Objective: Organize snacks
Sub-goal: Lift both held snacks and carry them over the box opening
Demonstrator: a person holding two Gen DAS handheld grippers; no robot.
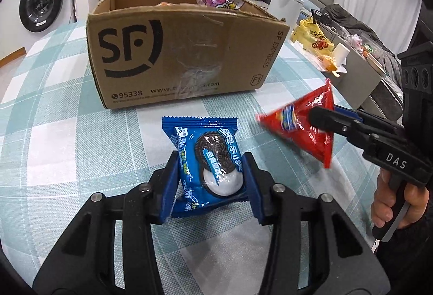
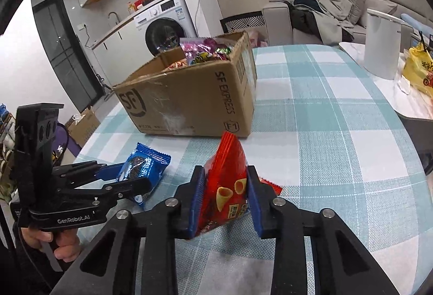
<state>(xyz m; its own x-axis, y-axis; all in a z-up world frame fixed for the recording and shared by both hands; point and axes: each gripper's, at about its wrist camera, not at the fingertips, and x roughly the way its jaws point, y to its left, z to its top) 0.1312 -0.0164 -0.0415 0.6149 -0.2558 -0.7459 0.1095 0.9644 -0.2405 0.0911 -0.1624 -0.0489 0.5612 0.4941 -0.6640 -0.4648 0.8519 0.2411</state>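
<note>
Right, I have both grippers loaded; my left gripper point(image 1: 211, 181) is clamped on the blue cookie packet point(image 1: 207, 165), its blue pads pressing the packet's two sides, and the packet's top edge points toward the cardboard box point(image 1: 178, 51). From the right wrist view I can see that same packet point(image 2: 144, 173) held just above the checked tablecloth point(image 2: 324, 146), with a hand point(image 2: 62, 246) gripping the handle below.

My right gripper point(image 2: 224, 200) is clamped on the red snack bag point(image 2: 226, 181); the bag stands upright between the pads, its crimped top reaching toward the box's near corner point(image 2: 238, 129), and cone-shaped snacks are printed on its front. In the left wrist view the red bag point(image 1: 303, 127) hangs off the table to the right of the cookie packet, slightly blurred, the two packets apart from one another; the right hand point(image 1: 392, 200) shows beneath the handle.

The box sits open on the tablecloth beyond both packets, near them but not touching; several wrapped snacks already lie inside, a pink and purple bag point(image 2: 200, 51) sticking up over the rim. A white appliance point(image 2: 381, 48) and a yellow bag point(image 2: 419, 70) stand on a separate white surface off to the right.
</note>
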